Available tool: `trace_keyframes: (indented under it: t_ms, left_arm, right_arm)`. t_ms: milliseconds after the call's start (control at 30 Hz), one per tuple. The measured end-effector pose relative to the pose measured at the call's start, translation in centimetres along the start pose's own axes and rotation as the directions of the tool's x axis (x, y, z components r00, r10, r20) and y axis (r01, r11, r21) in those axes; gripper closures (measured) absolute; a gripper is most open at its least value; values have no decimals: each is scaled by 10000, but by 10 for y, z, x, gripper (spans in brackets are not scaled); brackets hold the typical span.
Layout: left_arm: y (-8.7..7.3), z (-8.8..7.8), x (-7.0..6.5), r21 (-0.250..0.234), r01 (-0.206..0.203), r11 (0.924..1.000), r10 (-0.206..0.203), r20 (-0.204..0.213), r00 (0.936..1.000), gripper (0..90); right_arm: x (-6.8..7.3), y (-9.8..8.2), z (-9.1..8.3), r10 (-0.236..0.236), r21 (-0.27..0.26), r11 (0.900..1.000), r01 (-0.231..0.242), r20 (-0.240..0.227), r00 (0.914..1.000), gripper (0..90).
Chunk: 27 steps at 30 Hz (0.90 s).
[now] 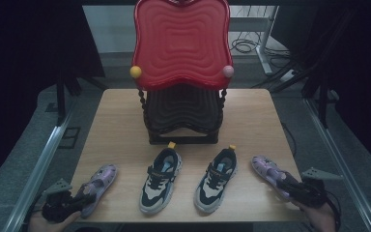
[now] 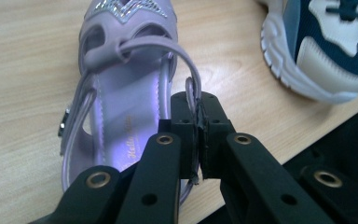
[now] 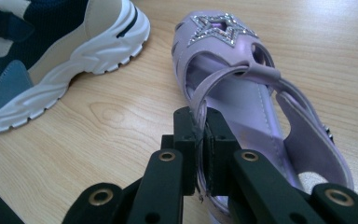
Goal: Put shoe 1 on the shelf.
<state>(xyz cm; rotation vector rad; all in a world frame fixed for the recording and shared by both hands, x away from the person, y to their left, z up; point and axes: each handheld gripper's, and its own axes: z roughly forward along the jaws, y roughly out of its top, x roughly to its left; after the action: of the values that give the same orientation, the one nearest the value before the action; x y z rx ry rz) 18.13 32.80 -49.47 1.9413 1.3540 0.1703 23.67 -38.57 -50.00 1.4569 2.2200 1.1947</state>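
Nearest the person, at the front corners of the counter, the left gripper has its jaws clenched on the thin heel strap of the left purple sandal, and the right gripper grips the strap edge of the right purple sandal the same way. Both sandals look light and soft, so the floppy straps will likely let them dangle and swing; a hold nearer the stiffer heel would steady them. Between them lie two navy sneakers, with a red two-tier rack behind.

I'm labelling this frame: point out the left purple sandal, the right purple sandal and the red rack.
left purple sandal [image 2: 121, 88], left gripper view, insole.
right purple sandal [image 3: 216, 28], right gripper view, star toe.
red rack [image 1: 181, 43], high view, top tray.
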Motion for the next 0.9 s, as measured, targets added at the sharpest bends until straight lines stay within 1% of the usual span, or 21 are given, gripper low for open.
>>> trace_keyframes:
  t_ms: [33, 67, 100, 133, 167, 300, 333, 367, 400, 467, 567, 633, 667, 700, 733, 767, 800, 833, 867, 900]
  left_arm:
    - [0, 0, 0, 0, 0, 10000, 0, 0, 10000, 873]
    - [2, -2, 1, -235, 157, 9996, -157, 12, 9999, 874]
    - [2, -2, 1, -235, 157, 9996, -157, 12, 9999, 874]
    - [4, -3, 2, -409, 245, 9989, -246, -22, 9997, 874]
    - [4, -3, 2, -409, 245, 9989, -246, -22, 9997, 874]
    - [6, -6, 6, -695, 437, 9966, -441, -41, 9990, 873]
    - [6, -7, 8, -807, 556, 9952, -556, 22, 9985, 873]
    - [6, -7, 8, -807, 556, 9952, -556, 22, 9985, 873]
    - [6, -7, 9, -892, 649, 9939, -645, 76, 9979, 873]
    - [8, -10, 11, -1124, 765, 9907, -751, 172, 9970, 872]
    - [10, -12, 11, -1252, 794, 9889, -779, 169, 9968, 871]
    - [12, -13, 11, -1392, 805, 9870, -777, 257, 9966, 871]
    - [14, -14, 11, -1537, 818, 9847, -774, 343, 9964, 871]
    - [14, -14, 11, -1537, 818, 9847, -774, 343, 9964, 870]
    - [17, -14, 10, -1737, 821, 9814, -757, 429, 9962, 870]
    - [17, -14, 10, -1737, 821, 9814, -757, 429, 9962, 871]
    - [20, -14, 9, -1908, 805, 9783, -723, 493, 9962, 870]
    - [20, -14, 9, -1908, 805, 9783, -723, 493, 9962, 870]
    - [24, -13, 8, -2047, 788, 9757, -686, 566, 9960, 870]
    - [24, -13, 8, -2047, 788, 9757, -686, 566, 9960, 870]
  right_arm:
    - [0, 0, 0, 0, 0, 10000, 0, 0, 10000, 856]
    - [0, 0, -1, 99, -123, 9999, -100, -11, 9999, 858]
    - [-1, 0, -1, 151, -171, 9997, -151, -42, 9999, 858]
    - [-1, 0, -1, 257, -233, 9994, -260, -117, 9996, 858]
    - [-1, 0, -1, 257, -233, 9994, -260, -117, 9996, 858]
    - [-1, 1, -2, 495, -409, 9979, -500, -134, 9987, 858]
    - [0, 2, -3, 551, -455, 9974, -557, -126, 9984, 858]
    - [0, 2, -3, 551, -455, 9974, -557, -126, 9984, 858]
    - [0, 2, -3, 548, -493, 9973, -552, -98, 9985, 858]
    - [1, 3, -5, 636, -749, 9951, -640, -83, 9979, 859]
    - [2, 4, -6, 693, -942, 9930, -706, -166, 9975, 859]
    - [4, 6, -7, 769, -1179, 9898, -800, -304, 9966, 858]
    - [4, 6, -8, 781, -1300, 9881, -821, -351, 9963, 858]
    - [4, 6, -8, 781, -1300, 9881, -821, -351, 9963, 858]
    - [6, 8, -10, 852, -1531, 9840, -916, -476, 9952, 858]
    - [6, 8, -10, 852, -1531, 9840, -916, -476, 9952, 858]
    - [8, 10, -12, 873, -1739, 9801, -953, -528, 9948, 858]
    - [9, 11, -14, 877, -1809, 9788, -964, -555, 9946, 858]
    - [10, 12, -15, 880, -1906, 9768, -975, -574, 9945, 859]
    - [10, 12, -15, 880, -1906, 9768, -975, -574, 9945, 859]
